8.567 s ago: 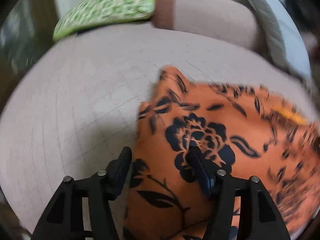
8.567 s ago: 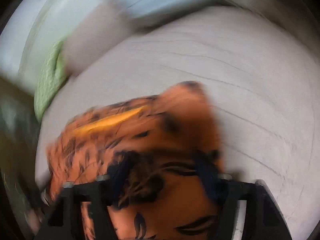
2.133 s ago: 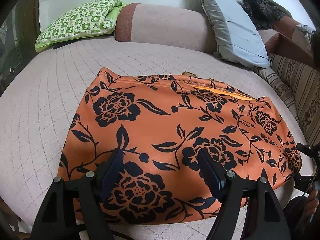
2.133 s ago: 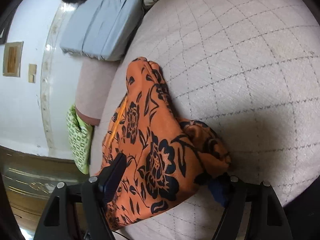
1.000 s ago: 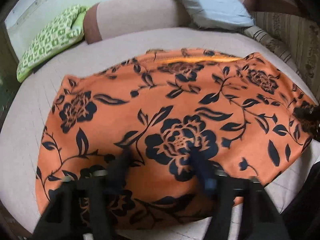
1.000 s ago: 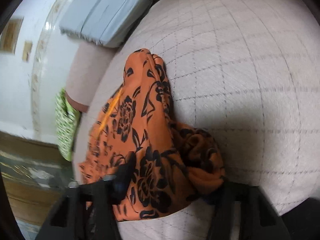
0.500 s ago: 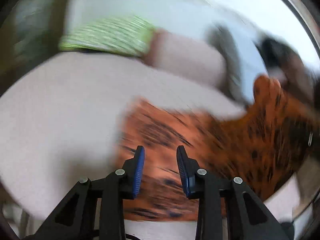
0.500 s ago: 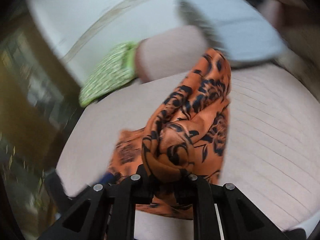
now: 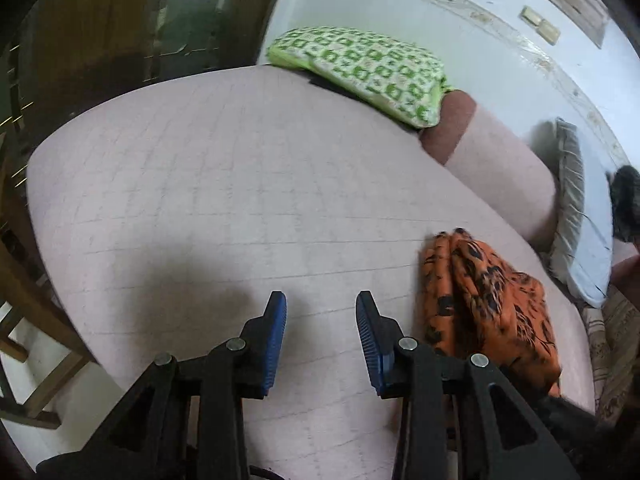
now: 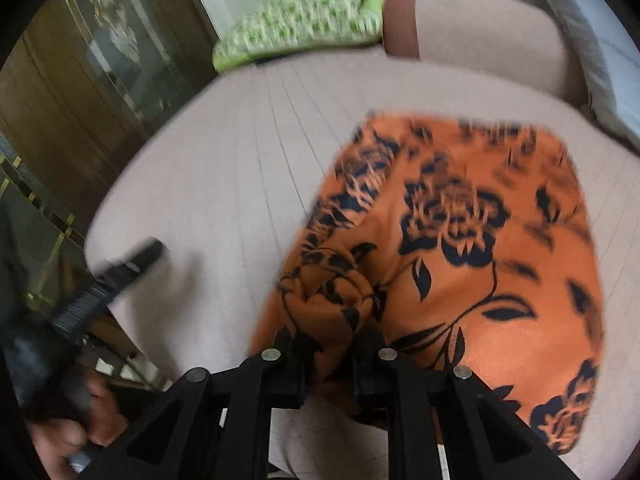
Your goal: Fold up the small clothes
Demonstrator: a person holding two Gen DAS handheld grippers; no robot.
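The orange garment [image 10: 460, 240] with black flowers lies folded over on the pink quilted bed [image 10: 224, 184]. My right gripper [image 10: 326, 344] is shut on a bunched corner of it, at the garment's near left edge. In the left wrist view the garment [image 9: 488, 300] is a bunched heap at the right. My left gripper [image 9: 320, 320] hovers over bare bed to the left of it, its blue pads apart with nothing between them. In the right wrist view a blurred black finger [image 10: 132, 264] of the left gripper shows at the left, with a hand [image 10: 76, 436] holding it.
A green patterned pillow [image 9: 360, 68], a pink and brown bolster [image 9: 500, 168] and a grey pillow [image 9: 580, 232] line the bed's far side. A dark wooden cabinet [image 9: 100, 20] stands beyond the left edge. A wooden frame [image 9: 24, 320] sits low at the left.
The right gripper has carried the pinched corner up and across to the left, folding the garment over. The left gripper has narrowed its jaws and swung left, off the garment and over bare bed.
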